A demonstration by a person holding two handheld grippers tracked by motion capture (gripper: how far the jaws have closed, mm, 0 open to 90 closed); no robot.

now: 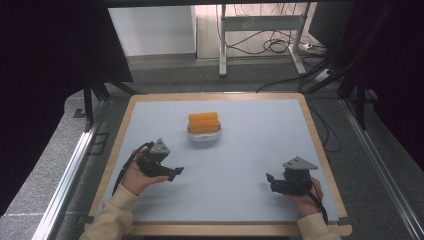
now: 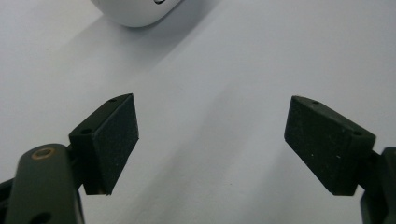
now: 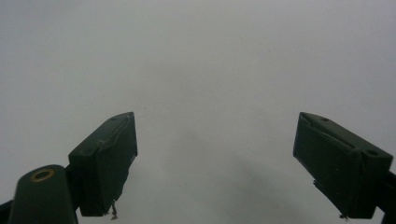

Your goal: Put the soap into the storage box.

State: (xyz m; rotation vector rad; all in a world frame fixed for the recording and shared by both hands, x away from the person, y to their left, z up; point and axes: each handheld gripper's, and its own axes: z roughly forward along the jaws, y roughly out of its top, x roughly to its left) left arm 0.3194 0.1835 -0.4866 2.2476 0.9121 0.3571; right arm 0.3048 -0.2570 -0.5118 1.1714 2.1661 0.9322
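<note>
A table [image 1: 300,125] is taking up the middle of the high view, and a dish [image 1: 204,137] is sitting on it just above the frame's centre, with a block [image 1: 203,122] lying on top of the dish. The left gripper [image 1: 174,172] is hovering over the table at lower left of centre, below and left of the dish, well apart from it. The right gripper [image 1: 270,179] is hovering at lower right, near the table's front edge. In the left gripper view the dish [image 2: 135,11] is sitting at the upper left, beyond the left gripper [image 2: 210,149]. In the right gripper view, bare table [image 3: 201,56] is lying ahead of the right gripper [image 3: 215,158].
</note>
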